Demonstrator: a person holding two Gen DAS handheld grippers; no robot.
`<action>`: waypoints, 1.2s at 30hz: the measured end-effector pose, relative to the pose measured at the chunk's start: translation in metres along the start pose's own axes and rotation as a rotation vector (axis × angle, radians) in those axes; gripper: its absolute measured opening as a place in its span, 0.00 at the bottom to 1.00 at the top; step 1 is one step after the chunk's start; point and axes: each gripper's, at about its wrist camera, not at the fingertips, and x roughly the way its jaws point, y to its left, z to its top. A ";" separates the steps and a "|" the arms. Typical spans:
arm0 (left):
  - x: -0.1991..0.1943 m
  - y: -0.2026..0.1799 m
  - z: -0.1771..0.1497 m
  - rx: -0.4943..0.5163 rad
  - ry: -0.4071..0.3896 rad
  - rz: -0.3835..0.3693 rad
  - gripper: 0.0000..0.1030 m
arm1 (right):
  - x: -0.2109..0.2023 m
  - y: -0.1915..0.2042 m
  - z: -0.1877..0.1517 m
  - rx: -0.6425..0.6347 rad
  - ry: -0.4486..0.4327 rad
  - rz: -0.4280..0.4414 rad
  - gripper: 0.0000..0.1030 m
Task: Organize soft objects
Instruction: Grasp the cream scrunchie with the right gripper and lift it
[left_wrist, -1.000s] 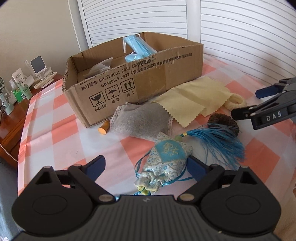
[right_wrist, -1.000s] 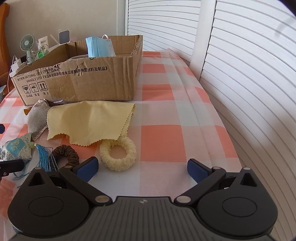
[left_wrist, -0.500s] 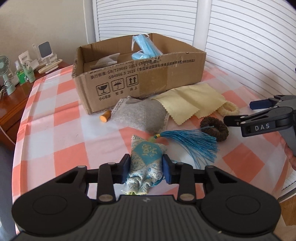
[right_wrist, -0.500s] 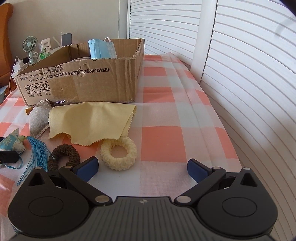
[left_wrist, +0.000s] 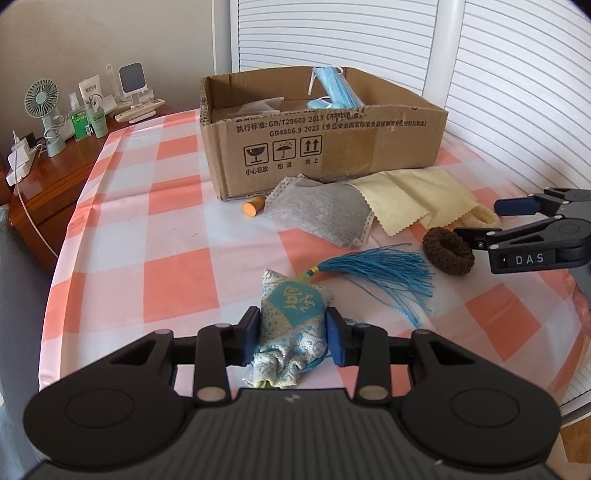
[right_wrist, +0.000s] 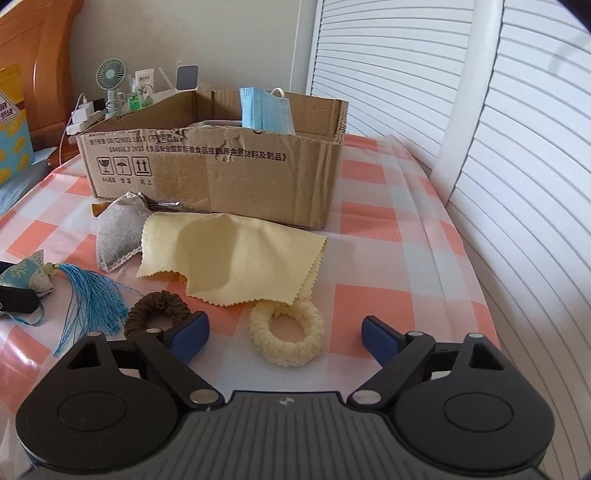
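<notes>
My left gripper (left_wrist: 293, 334) is shut on a blue brocade sachet (left_wrist: 293, 317) with a blue tassel (left_wrist: 380, 271), held just above the checked cloth. The sachet also shows in the right wrist view (right_wrist: 31, 271). My right gripper (right_wrist: 284, 334) is open, its fingers either side of a cream scrunchie (right_wrist: 286, 334); it also shows in the left wrist view (left_wrist: 491, 219). A brown scrunchie (right_wrist: 155, 310), a yellow cloth (right_wrist: 236, 254) and a grey pouch (right_wrist: 118, 230) lie before the cardboard box (right_wrist: 240, 177), which holds blue face masks (right_wrist: 266, 112).
A small orange cork-like piece (left_wrist: 253, 205) lies by the box's front left corner. A wooden side table (left_wrist: 48, 177) with a fan, bottles and a charger stands at the left. White shutters (right_wrist: 517, 147) run close along the table's right edge.
My left gripper closed on the sachet and has lifted it back, dragging the tassel along. My right gripper moved forward toward the cream scrunchie, still open.
</notes>
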 end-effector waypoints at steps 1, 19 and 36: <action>0.000 0.000 0.000 0.000 0.000 0.000 0.37 | -0.001 0.001 0.001 -0.005 -0.001 0.008 0.79; -0.001 -0.002 0.001 0.013 0.001 0.008 0.37 | -0.013 0.000 -0.001 0.010 0.016 0.014 0.44; -0.003 0.000 -0.002 0.092 0.017 -0.001 0.49 | -0.036 -0.002 -0.018 0.015 0.032 0.013 0.44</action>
